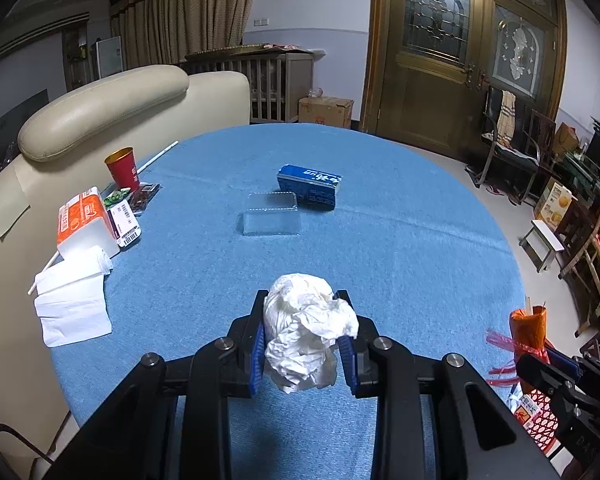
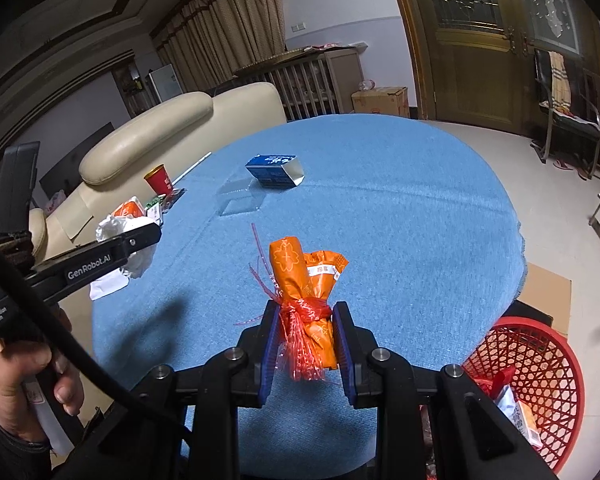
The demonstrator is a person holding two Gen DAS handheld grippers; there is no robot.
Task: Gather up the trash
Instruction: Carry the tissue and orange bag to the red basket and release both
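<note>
My left gripper (image 1: 303, 330) is shut on a crumpled white tissue wad (image 1: 306, 328) held above the blue tablecloth (image 1: 380, 240). My right gripper (image 2: 306, 334) is shut on an orange wrapper bundle (image 2: 304, 280) tied with red plastic string, held over the table's near edge. A red mesh trash basket (image 2: 540, 352) stands on the floor at the lower right, with some wrappers inside. A blue carton (image 1: 309, 186) and a clear plastic lid (image 1: 271, 216) lie mid-table. The left gripper and its tissue also show in the right wrist view (image 2: 116, 240).
At the table's left are a red cup (image 1: 122, 168), an orange tissue pack (image 1: 85, 220), small packets (image 1: 128, 216), a white straw (image 1: 156, 158) and flat white tissues (image 1: 72, 304). A beige sofa (image 1: 100, 112) is behind. Chairs and boxes stand at the right.
</note>
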